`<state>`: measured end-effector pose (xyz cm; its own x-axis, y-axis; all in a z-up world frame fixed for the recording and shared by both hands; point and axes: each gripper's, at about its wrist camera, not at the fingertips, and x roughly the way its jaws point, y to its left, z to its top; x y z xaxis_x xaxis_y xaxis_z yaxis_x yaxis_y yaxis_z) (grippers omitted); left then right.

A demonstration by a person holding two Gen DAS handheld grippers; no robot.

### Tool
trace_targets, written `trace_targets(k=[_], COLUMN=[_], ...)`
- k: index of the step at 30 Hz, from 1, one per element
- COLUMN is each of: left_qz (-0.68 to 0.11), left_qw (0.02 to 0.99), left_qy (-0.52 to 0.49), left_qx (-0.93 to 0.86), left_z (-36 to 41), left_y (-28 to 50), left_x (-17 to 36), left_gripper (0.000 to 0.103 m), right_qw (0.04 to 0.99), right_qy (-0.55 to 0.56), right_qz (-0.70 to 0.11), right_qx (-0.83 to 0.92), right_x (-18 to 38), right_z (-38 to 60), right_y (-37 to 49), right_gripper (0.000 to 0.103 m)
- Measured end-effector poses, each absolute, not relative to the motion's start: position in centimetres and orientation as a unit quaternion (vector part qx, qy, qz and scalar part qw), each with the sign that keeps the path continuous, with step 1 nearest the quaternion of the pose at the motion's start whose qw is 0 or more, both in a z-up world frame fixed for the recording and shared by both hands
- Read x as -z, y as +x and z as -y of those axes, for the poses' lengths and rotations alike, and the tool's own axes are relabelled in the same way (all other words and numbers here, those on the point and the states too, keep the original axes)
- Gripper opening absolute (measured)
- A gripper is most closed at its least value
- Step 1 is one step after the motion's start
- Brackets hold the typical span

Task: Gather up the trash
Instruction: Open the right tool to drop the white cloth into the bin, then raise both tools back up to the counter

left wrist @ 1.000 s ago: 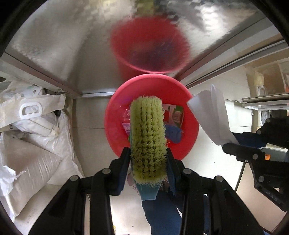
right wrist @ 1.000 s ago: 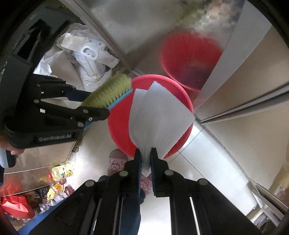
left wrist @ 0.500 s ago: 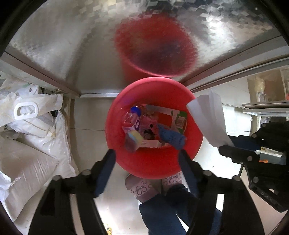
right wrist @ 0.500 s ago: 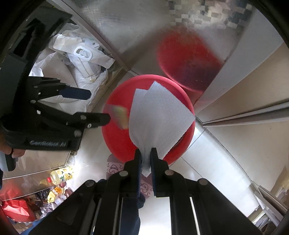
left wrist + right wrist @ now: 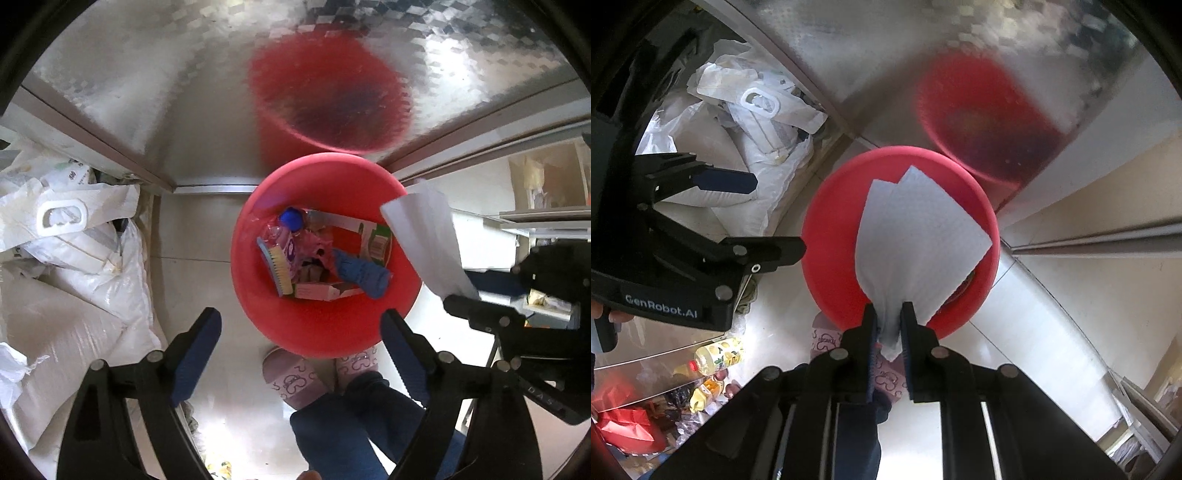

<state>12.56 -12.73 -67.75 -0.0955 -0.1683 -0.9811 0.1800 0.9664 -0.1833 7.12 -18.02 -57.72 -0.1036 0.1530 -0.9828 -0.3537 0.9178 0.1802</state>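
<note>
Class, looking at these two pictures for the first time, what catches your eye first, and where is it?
The red bucket on the floor, full of trash such as a green brush and a blue cloth. Above it, the right gripper, jaws opening, has a white paper towel between them; the left gripper is empty.

A shiny metal panel (image 5: 155, 92) with a diamond-embossed pattern fills the top of both views, picking up bright glare and a blurred red reflection. Below the panel lies a pale glossy floor (image 5: 192, 288); left of it, white sacks (image 5: 74, 280) are piled. Right of the panel stand cream shelves (image 5: 546, 206).
</note>
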Motion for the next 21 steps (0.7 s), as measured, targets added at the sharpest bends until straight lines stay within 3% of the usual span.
trace_targets(k=[2,6,8,15,21], left_qz=[-0.728,-0.731,-0.727,-0.725,-0.714], left_qw=[0.674,0.671,0.675,0.678,0.69], left_qy=[0.005,0.004,0.014,0.03,0.025], left_qx=[0.126,0.124,0.123,0.118,0.116], left_z=[12.4,11.7,11.6,11.2,10.9], left_y=[12.3,12.0,11.9,11.2,10.2], left_x=[67.4,66.5,65.7,61.5,54.2], left_gripper=[0.089,0.09,0.09,0.09,0.09], right_qw=[0.665,0.665,0.667,0.669,0.682], right_qy=[-0.068,-0.069,-0.073,-0.066,-0.062], right_qz=[-0.72,-0.72,-0.718,-0.719,-0.706], right_qx=[-0.189,-0.189,-0.184,-0.174,-0.181], right_x=[57.8,57.5,57.1,54.1,47.9], right_z=[18.0,17.8,17.7,17.5,17.1], right_y=[7.1,7.0,6.9,6.3,5.7], right_gripper=[0.044,0.047,0.056,0.057,0.057])
